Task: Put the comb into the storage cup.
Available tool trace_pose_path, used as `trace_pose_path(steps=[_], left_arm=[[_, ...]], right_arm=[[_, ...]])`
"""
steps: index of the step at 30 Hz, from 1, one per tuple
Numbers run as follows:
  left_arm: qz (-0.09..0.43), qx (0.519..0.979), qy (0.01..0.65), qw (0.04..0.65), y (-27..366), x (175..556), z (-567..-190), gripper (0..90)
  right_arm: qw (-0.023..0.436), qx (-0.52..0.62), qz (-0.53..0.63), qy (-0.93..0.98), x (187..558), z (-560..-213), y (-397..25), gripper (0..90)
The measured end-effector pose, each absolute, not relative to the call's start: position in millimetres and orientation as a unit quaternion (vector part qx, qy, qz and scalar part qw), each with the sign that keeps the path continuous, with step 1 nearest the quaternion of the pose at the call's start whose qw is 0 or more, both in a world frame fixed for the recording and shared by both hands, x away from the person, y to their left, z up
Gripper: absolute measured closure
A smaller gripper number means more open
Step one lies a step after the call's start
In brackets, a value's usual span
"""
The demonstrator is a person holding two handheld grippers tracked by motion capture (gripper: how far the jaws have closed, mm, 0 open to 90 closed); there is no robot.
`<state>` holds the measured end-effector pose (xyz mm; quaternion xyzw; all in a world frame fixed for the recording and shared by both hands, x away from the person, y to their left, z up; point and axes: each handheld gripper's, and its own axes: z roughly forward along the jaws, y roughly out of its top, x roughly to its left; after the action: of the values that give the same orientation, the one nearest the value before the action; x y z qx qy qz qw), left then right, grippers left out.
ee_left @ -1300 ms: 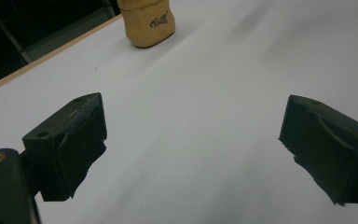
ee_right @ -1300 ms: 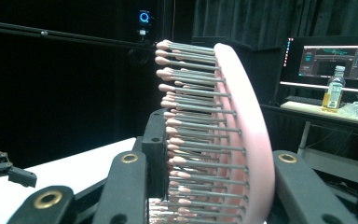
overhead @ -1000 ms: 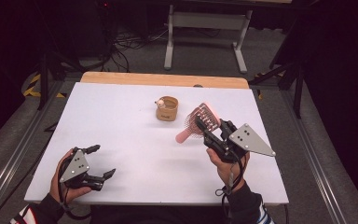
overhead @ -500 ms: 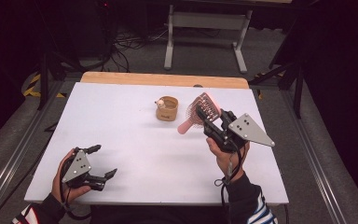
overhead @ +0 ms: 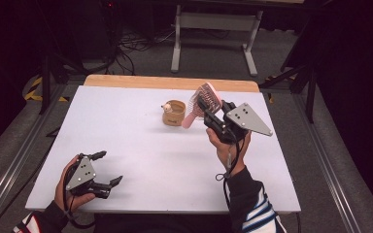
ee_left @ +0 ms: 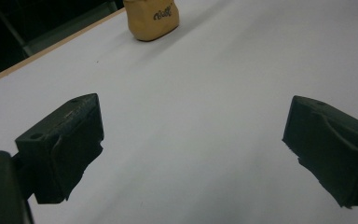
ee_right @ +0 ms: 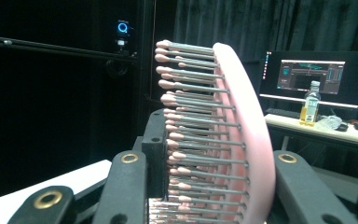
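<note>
Right of centre, high view: right tool [overhead: 209, 112] clenched on pink brush [overhead: 205, 97], lifted off the table [overhead: 141, 145], beside tan cup [overhead: 174, 112]. Lower left: left tool [overhead: 104, 167] released, idle. Pickup judged done; placing, likely into cup, remains.

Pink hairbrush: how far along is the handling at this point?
Done: the right gripper has the pink hairbrush clamped and lifted off the white table. In hand: it hangs in the air beside the tan cup. Left: setting it down, possibly at the cup. The left gripper is open, idle.
</note>
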<state>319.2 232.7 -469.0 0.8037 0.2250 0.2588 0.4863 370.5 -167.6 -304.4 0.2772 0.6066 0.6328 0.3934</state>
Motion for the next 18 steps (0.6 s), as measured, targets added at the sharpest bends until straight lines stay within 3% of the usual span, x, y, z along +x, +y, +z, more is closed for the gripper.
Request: trace_pose_path(steps=[18], left_arm=[[0.256,0.805,0.23,0.483,231,320,-470,6.5]], right_arm=[[0.418,0.288,0.62,0.599,404,-300,-140,63.6]])
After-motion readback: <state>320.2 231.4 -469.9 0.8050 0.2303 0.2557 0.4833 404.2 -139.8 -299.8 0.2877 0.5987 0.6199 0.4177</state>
